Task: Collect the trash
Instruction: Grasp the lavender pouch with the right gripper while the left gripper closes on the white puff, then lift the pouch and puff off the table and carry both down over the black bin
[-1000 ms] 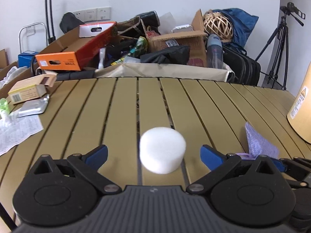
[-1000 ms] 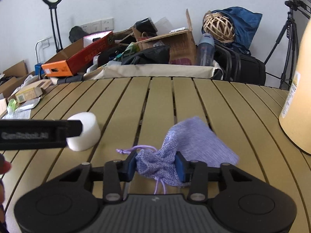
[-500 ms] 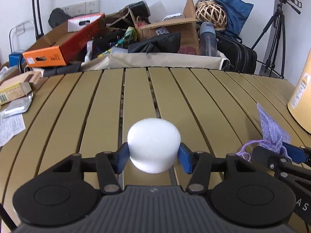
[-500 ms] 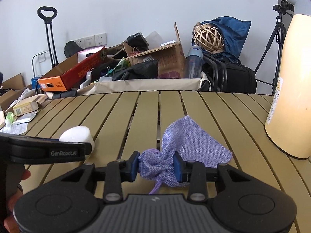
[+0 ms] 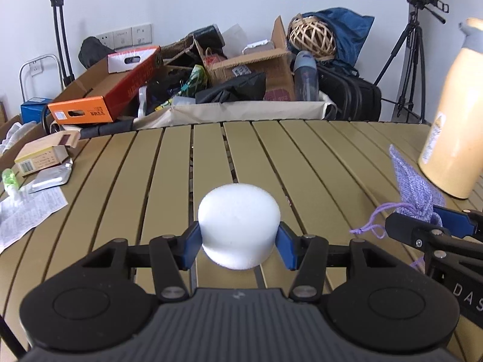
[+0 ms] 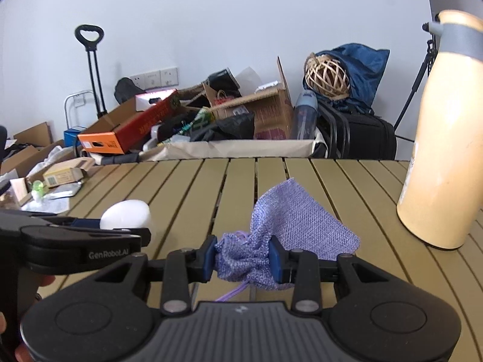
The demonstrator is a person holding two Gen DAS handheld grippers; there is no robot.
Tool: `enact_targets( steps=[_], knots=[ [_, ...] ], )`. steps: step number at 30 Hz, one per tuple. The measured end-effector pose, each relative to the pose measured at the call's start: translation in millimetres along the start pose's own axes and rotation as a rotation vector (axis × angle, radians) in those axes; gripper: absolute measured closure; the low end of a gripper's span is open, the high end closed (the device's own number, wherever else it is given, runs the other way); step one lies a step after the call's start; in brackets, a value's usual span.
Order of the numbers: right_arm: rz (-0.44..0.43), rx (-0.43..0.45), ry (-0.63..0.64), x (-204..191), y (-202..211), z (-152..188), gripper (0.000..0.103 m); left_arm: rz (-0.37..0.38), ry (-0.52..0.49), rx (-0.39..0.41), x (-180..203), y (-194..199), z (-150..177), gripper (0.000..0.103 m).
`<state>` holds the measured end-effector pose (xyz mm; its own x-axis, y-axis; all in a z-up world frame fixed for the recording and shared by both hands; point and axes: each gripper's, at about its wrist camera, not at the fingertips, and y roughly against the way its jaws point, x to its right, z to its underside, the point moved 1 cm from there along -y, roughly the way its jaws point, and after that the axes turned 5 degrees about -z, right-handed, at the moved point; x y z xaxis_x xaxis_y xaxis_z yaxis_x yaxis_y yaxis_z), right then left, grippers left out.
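Note:
My left gripper is shut on a white foam cylinder and holds it above the slatted olive table. The cylinder also shows in the right wrist view, behind the left gripper's arm. My right gripper is shut on the gathered neck of a purple drawstring pouch, lifted off the table. The pouch shows at the right of the left wrist view, with its cord hanging loose.
A tall cream bottle stands at the table's right. At the left edge lie a printed paper, a foil pack, a small carton and a green bottle. Boxes and bags are piled behind the table.
My left gripper has shut on the foam cylinder and lifted it. My right gripper has risen with the pouch; both views now sit higher over the table.

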<state>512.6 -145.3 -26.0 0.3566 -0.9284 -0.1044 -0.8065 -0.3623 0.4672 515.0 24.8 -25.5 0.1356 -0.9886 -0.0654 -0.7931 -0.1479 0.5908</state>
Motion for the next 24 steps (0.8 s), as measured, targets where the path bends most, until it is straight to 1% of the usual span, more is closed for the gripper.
enact_targets(
  steps=[17, 24],
  knots=[
    [-0.029, 0.078, 0.035, -28.4, 118.9, 6.2, 0.069, 0.022, 0.014, 0.076, -10.3, 117.2, 21.9, 0.049],
    [-0.040, 0.092, 0.053, -43.3, 160.6, 18.7, 0.069, 0.038, 0.014, 0.103, -14.5, 161.2, 41.6, 0.049]
  ],
)
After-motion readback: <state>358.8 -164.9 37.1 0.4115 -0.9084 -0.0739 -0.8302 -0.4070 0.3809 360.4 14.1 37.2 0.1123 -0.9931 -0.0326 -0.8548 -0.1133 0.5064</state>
